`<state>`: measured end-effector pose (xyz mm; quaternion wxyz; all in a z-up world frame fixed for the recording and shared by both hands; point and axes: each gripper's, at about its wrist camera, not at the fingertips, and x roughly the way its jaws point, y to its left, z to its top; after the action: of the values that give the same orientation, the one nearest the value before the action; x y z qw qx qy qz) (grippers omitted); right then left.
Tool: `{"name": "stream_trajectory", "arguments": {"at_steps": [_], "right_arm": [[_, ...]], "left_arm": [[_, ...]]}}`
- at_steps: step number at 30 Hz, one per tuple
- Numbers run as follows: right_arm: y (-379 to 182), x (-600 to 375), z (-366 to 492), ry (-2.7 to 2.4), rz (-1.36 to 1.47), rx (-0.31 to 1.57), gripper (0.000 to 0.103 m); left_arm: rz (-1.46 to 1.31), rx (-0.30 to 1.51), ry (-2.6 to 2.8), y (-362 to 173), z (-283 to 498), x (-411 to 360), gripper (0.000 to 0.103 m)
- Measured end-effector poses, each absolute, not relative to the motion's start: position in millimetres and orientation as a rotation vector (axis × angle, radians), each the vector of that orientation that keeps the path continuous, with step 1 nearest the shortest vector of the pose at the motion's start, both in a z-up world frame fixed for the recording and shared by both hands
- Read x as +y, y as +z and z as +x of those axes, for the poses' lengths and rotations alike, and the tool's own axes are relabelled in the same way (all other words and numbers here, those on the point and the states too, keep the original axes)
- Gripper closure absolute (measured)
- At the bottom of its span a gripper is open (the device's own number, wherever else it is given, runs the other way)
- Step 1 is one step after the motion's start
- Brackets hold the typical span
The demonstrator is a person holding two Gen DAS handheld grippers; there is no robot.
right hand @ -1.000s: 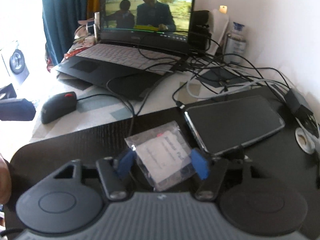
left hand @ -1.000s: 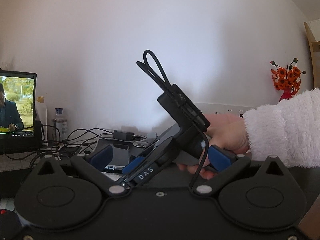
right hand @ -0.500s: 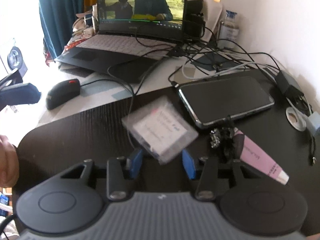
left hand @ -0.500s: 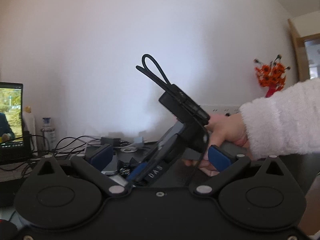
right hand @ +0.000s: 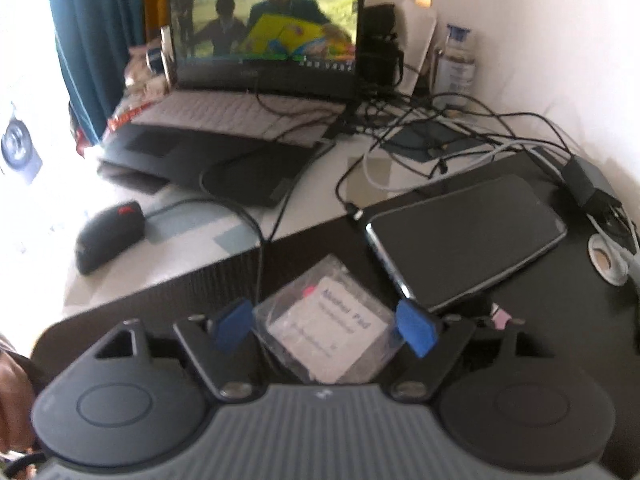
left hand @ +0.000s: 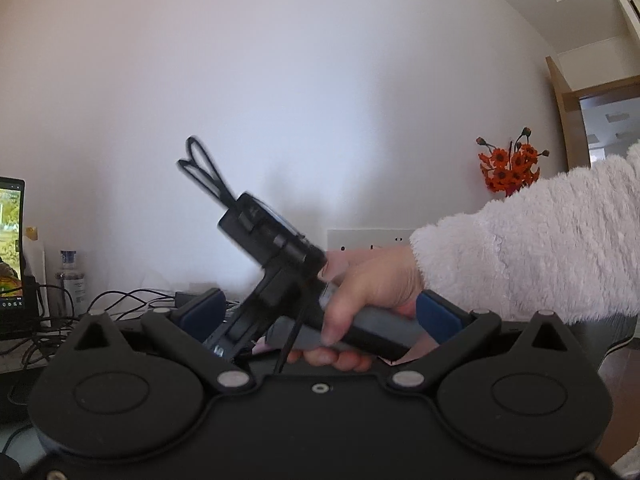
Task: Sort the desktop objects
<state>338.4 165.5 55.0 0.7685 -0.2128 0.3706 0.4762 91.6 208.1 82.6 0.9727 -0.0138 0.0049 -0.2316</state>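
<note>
While angled downward, right claw (right hand: 324, 330) opens around packet (right hand: 328, 340).

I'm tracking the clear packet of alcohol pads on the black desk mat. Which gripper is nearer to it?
Right. The right gripper straddles the clear packet of alcohol pads, jaws opening. The left gripper hangs level behind it, open.

Readable only on a white label inside a clear plastic packet (right hand: 326, 326) lying on the dark desk mat (right hand: 540, 320): "Alcohol Pad" in blue print, smaller lines beneath too blurred to read. Red mark on a black mouse (right hand: 109, 236), illegible. Laptop screen (right hand: 266, 16) text too small.
</note>
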Motion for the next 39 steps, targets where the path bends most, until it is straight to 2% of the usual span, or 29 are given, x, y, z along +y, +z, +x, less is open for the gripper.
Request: {"name": "stream_trajectory", "arguments": {"at_steps": [1,5,9,16,24,31,39], "right_arm": [[53.1,166.6,335.6,1.031,-0.478,0.788,0.023],[53.7,162.8,331.9,1.06,-0.475,0.775,0.042],[55.4,155.7,331.4,1.059,-0.477,0.791,0.044],[59.0,130.0,339.2,1.07,-0.353,0.844,0.057],[58.3,90.0,346.8,0.993,-0.144,0.929,0.058],[60.1,55.1,334.3,0.869,-0.026,0.946,0.067],[66.8,33.2,313.5,0.883,-0.111,0.956,0.067]], "left_arm": [[-0.037,0.012,-0.468,83.1,92.7,209.8,0.0],[-0.062,0.02,-0.468,84.2,95.7,215.2,0.0],[-0.061,0.019,-0.462,84.6,96.4,216.8,0.0],[-0.063,0.033,-0.461,84.7,99.9,217.2,0.0],[-0.06,0.044,-0.452,84.9,101.6,216.8,0.0],[-0.063,0.054,-0.451,84.4,104.4,216.3,0.0],[-0.059,0.058,-0.448,83.8,104.9,216.2,0.0]]}}
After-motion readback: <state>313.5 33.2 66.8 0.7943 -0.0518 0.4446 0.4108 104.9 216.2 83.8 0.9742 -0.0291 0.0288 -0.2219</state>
